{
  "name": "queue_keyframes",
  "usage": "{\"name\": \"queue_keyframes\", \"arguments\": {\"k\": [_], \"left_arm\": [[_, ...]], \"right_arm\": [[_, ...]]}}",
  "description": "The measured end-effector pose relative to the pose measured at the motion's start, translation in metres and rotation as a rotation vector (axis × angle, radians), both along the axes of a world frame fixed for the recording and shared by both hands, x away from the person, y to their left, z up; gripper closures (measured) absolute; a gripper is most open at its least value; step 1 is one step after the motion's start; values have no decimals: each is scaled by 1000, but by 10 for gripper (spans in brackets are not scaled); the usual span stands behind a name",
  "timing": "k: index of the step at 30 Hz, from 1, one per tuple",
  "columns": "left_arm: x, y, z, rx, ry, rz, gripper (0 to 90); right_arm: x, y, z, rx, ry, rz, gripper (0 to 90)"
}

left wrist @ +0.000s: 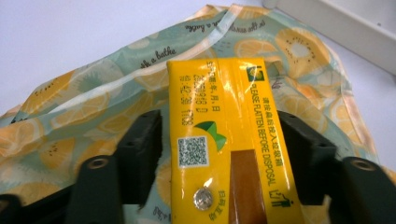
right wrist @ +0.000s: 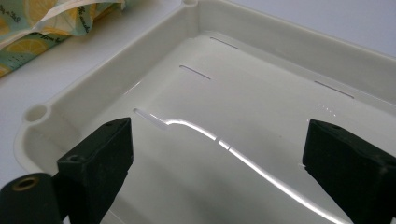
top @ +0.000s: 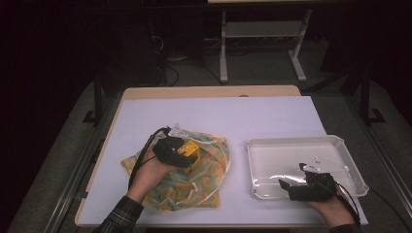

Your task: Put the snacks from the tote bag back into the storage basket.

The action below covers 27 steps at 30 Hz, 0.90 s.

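My left claw [left wrist: 219, 140] has a yellow drink carton [left wrist: 229, 140] between its two black jaws, which touch the carton's sides. Under it lies a cloth bag with orange slices [left wrist: 84, 107] on the white table [left wrist: 70, 32].

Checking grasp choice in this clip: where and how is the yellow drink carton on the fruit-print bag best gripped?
Across its two narrow sides, mid-body, approaching along its length from the bottom end. The yellow drink carton lies flat on the fruit-print bag, and the left gripper straddles it that way.
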State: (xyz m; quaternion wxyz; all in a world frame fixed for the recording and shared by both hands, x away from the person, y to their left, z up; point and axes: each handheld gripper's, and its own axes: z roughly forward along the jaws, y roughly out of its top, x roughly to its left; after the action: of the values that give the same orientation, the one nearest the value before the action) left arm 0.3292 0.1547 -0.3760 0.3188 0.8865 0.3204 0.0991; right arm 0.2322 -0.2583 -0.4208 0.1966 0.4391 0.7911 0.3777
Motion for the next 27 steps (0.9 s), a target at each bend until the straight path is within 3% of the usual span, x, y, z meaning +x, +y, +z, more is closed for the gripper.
{"name": "queue_keyframes", "arguments": {"k": [9,27], "left_arm": [[1,-1,-1,22,6,-19,502],[0,4,4,38,15,-9,526]], "right_arm": [[2,0,-1,-2,3,-5,81],[-2,-2,-1,-4,1,-3,81]]}}
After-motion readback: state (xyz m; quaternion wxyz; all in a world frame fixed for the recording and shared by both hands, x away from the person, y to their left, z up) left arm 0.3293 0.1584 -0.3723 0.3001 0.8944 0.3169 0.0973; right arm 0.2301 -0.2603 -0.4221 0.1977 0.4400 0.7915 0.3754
